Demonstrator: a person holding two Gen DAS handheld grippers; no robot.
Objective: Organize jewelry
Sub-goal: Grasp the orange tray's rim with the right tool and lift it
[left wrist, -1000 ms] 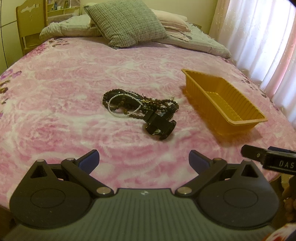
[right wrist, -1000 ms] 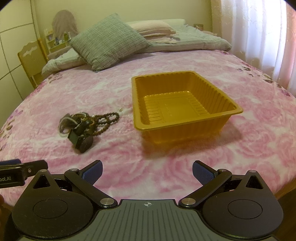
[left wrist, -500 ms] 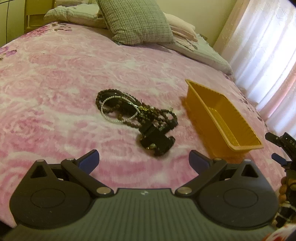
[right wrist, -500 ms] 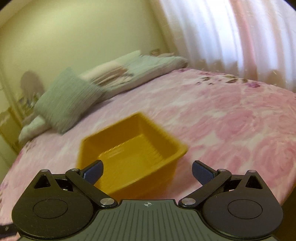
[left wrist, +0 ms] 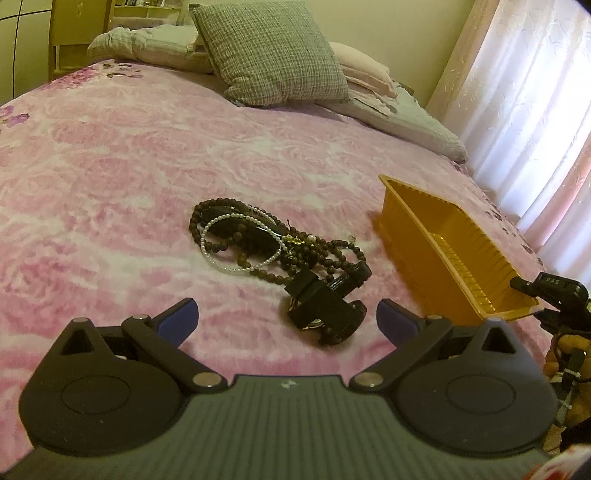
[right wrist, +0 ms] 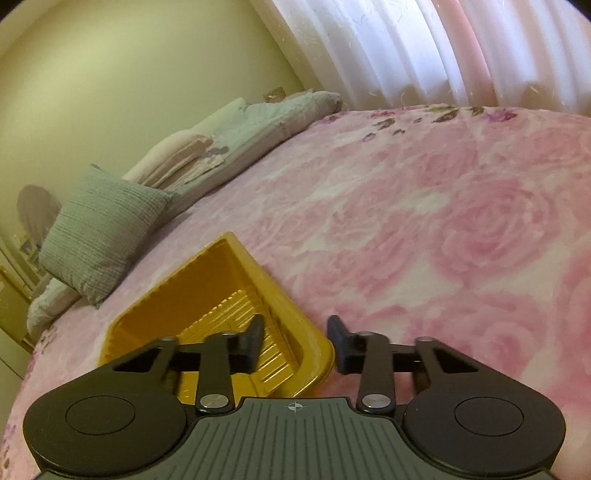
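A tangle of jewelry lies on the pink bedspread: dark brown bead strands (left wrist: pixel 236 236), a white pearl bracelet (left wrist: pixel 236 254) and a black watch (left wrist: pixel 325 314). My left gripper (left wrist: pixel 286 319) is open, just in front of the watch, not touching it. An empty orange plastic tray (left wrist: pixel 443 254) stands to the right of the pile; it also shows in the right wrist view (right wrist: pixel 207 295). My right gripper (right wrist: pixel 295 343) is partly closed with its fingers either side of the tray's near right rim; whether they touch it is unclear. It appears in the left wrist view (left wrist: pixel 550 291) at the tray's near corner.
A grey checked pillow (left wrist: pixel 273 55) and folded bedding (left wrist: pixel 388 107) lie at the head of the bed. White curtains (left wrist: pixel 535 92) hang along the right side. A wooden chair (left wrist: pixel 70 33) stands at the far left.
My left gripper moved closer to the jewelry pile. My right gripper swung right and down to the tray's rim, and its fingers narrowed.
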